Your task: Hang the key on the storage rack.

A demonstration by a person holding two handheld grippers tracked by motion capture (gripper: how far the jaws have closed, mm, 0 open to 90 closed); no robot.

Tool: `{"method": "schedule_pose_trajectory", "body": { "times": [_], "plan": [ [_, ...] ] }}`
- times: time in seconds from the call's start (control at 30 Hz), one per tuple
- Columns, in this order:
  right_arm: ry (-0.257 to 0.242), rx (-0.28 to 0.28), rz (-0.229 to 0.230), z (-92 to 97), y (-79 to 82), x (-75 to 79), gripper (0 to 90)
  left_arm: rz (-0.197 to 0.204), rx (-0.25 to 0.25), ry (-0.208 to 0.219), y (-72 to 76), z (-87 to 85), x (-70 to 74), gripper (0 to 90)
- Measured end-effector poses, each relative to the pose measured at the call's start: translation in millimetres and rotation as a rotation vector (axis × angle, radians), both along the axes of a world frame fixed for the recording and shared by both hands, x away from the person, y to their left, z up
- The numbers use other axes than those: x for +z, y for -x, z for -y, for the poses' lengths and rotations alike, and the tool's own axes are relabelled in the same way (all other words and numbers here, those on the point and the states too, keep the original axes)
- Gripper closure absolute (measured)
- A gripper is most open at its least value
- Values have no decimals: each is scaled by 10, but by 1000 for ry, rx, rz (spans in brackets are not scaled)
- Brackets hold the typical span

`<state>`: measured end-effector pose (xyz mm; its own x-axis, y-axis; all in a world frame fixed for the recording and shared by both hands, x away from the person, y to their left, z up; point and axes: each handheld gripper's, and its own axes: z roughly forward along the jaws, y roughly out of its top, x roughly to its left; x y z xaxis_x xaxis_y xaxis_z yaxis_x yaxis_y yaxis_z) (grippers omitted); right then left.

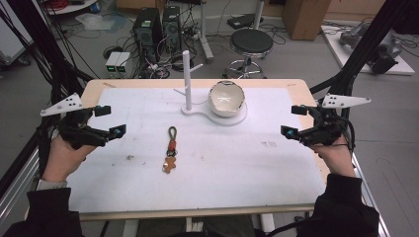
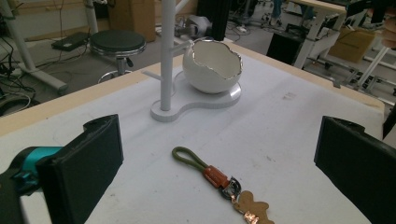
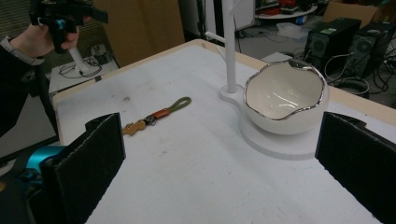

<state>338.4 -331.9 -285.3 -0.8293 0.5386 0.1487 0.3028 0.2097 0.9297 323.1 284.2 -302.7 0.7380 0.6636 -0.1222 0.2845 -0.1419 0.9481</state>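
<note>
Left gripper [image 1: 107, 121]: jaws wide, empty, hovering at left edge
Right gripper [image 1: 295, 121]: jaws wide, empty, at right edge
Keychain [image 1: 171, 149]: flat mid-table between both, reachable
Stand [image 1: 187, 81]: far centre, pegs bare, likely hanging spot
Bowl [image 1: 226, 98]: on stand base

The white stand's post [image 2: 166, 56] runs off the top edge in both gripper views, the keychain's gingerbread charm [image 2: 252, 209] is clipped at the bottom of the left gripper view, and the small mark on the table [image 1: 269, 144] is too tiny to read.
</note>
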Motion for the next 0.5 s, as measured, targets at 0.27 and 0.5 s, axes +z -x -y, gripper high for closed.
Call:
{"method": "schedule_pose_trajectory", "body": {
  "times": [0.27,0.5],
  "plan": [
    [15,12,-6,-39,-14,-18,8,-2,1,3,-21,7,-21,17],
    [20,13,-11,-51,-3,-28,8,-26,84,8,-124,43,-80,17]
  ]
}}
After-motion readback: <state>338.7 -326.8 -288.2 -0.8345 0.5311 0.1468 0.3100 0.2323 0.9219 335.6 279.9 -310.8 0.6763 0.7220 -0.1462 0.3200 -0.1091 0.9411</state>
